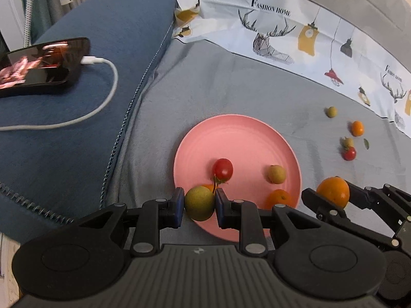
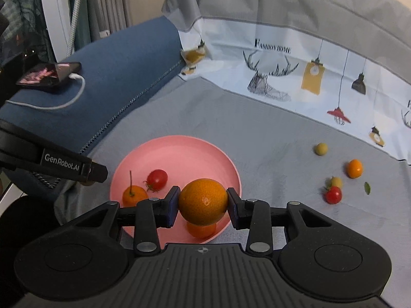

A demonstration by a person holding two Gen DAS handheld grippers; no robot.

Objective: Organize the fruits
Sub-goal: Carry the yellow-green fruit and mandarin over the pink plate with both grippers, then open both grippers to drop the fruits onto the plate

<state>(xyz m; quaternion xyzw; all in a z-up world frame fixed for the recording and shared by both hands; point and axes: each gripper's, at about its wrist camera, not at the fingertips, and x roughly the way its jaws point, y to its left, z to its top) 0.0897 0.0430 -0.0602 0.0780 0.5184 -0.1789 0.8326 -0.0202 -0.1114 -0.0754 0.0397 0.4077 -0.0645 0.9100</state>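
Observation:
A pink plate (image 1: 244, 133) (image 2: 179, 151) lies on the grey cloth. My left gripper (image 1: 199, 203) is shut on a yellow-green round fruit (image 1: 199, 202) over the plate's near rim. My right gripper (image 2: 203, 202) is shut on an orange (image 2: 203, 201) (image 1: 333, 191) above the plate's right side. On the plate lie a cherry tomato (image 1: 222, 169) (image 2: 157, 178), a pale fruit (image 1: 277, 174), a small orange (image 1: 278, 198) (image 2: 201, 229) and a stemmed orange (image 2: 134, 195).
Loose on the cloth to the right lie a green fruit (image 1: 331, 112) (image 2: 320, 148), a small orange (image 1: 357, 128) (image 2: 354, 168), a tomato (image 1: 349, 153) (image 2: 333, 195) beside a pale fruit (image 2: 336, 181), and a leaf (image 2: 367, 188). A phone (image 1: 43, 64) with a cable rests on the blue cushion (image 1: 102, 102).

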